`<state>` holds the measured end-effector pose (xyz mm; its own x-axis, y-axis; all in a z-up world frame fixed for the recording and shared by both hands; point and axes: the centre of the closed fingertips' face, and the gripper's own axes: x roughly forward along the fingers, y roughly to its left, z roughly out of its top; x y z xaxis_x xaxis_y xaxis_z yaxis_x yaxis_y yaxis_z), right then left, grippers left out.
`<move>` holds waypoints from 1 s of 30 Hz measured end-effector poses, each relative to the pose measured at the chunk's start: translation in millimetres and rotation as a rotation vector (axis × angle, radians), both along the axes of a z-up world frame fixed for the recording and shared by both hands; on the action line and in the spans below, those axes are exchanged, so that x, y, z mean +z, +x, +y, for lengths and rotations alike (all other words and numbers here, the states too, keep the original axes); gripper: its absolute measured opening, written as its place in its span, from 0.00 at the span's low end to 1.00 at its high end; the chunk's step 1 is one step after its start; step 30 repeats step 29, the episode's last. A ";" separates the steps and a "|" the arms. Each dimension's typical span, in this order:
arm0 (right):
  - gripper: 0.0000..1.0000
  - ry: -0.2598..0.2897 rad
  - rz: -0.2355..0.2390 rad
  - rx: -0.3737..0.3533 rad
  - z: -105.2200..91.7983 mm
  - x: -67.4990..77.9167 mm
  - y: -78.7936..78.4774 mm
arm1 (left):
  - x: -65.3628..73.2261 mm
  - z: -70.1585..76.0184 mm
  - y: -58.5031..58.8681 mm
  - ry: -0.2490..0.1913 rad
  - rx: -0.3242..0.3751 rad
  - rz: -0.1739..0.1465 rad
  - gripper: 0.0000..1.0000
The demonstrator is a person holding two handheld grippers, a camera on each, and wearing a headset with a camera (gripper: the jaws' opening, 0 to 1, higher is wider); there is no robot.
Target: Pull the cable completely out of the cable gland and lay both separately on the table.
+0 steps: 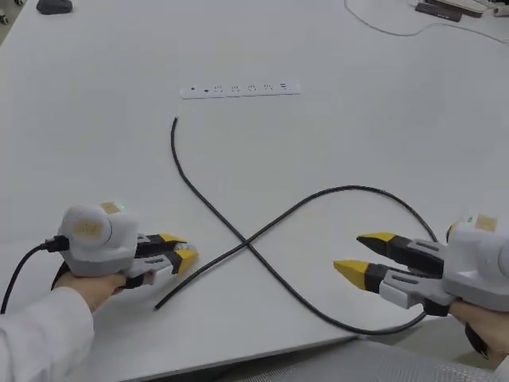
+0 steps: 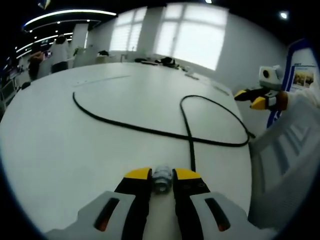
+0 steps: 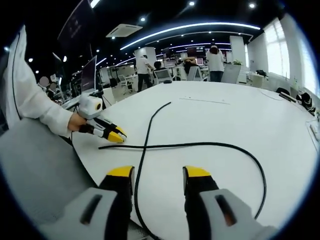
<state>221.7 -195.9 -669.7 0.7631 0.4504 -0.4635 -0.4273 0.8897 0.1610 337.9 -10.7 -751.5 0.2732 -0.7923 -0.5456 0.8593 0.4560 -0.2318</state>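
White table (image 1: 342,159) bears the looped cable (image 1: 248,245), seemingly pulled free; left gripper (image 2: 162,174) pinches the cable gland (image 2: 161,182) (small, grey), right gripper (image 3: 158,172) gapes empty. Next, I judge: release the gland clear of the cable.

No legible text (poster (image 2: 305,78) blurred)

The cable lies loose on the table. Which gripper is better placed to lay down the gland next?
Left. The left gripper has its jaws shut on the cable gland, low over the table, so it probably only needs to release. The right gripper is open and empty.
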 end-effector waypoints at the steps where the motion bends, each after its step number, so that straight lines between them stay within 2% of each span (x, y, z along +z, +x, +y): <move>1: 0.41 0.000 -0.005 -0.001 -0.6 1.6 -0.6 | 2.2 1.6 -1.2 0.012 -0.005 -0.013 0.21; 2: 0.41 -0.001 -0.006 -0.002 -0.5 3.2 -1.0 | 5.6 3.0 -2.0 0.021 -0.015 -0.030 0.21; 4: 0.43 -0.010 -0.005 -0.008 -1.5 6.9 -2.2 | 14.0 7.4 -3.8 0.029 -0.029 -0.031 0.22; 6: 0.43 -0.018 0.003 -0.016 -4.0 10.3 -4.0 | 30.1 15.7 -5.1 0.045 -0.046 -0.054 0.26; 7: 0.43 -0.022 0.015 -0.023 -6.1 10.5 -4.9 | 36.6 19.4 -5.1 0.048 -0.046 -0.057 0.28; 8: 0.43 -0.033 0.036 -0.031 -9.8 10.0 -7.0 | 49.7 25.7 -9.7 0.047 -0.043 -0.053 0.30; 10: 0.44 -0.036 0.037 -0.028 -13.7 14.0 -9.3 | 62.0 37.1 -12.1 0.042 -0.037 -0.046 0.34; 11: 0.45 -0.036 0.041 -0.027 -15.5 15.5 -10.5 | 68.1 47.4 -14.6 0.047 -0.014 -0.016 0.36; 12: 0.45 -0.037 0.049 -0.026 -16.9 18.7 -13.0 | 72.9 55.1 -15.8 0.047 0.002 -0.007 0.39; 14: 0.46 -0.036 0.056 -0.023 -18.7 22.7 -16.3 | 91.3 71.5 -19.2 0.039 0.036 -0.019 0.39; 15: 0.47 -0.032 0.057 -0.019 -19.9 24.6 -18.1 | 102.2 80.9 -23.9 0.032 0.064 -0.014 0.39; 17: 0.49 -0.031 0.062 -0.003 -20.1 29.0 -22.9 | 121.7 96.4 -32.4 0.012 0.110 -0.025 0.41; 21: 0.51 -0.045 0.077 0.037 -19.9 37.0 -34.2 | 149.7 120.8 -51.9 -0.017 0.174 -0.022 0.50; 25: 0.52 -0.042 0.123 0.048 -19.8 36.7 -48.7 | 165.9 141.7 -73.9 -0.014 0.208 -0.045 0.51; 27: 0.52 -0.033 0.133 0.051 -19.3 36.4 -55.7 | 164.3 150.2 -80.8 -0.002 0.236 -0.021 0.52; 30: 0.52 -0.023 0.143 0.047 -19.9 35.6 -60.3 | 165.7 153.5 -84.7 -0.009 0.248 -0.023 0.54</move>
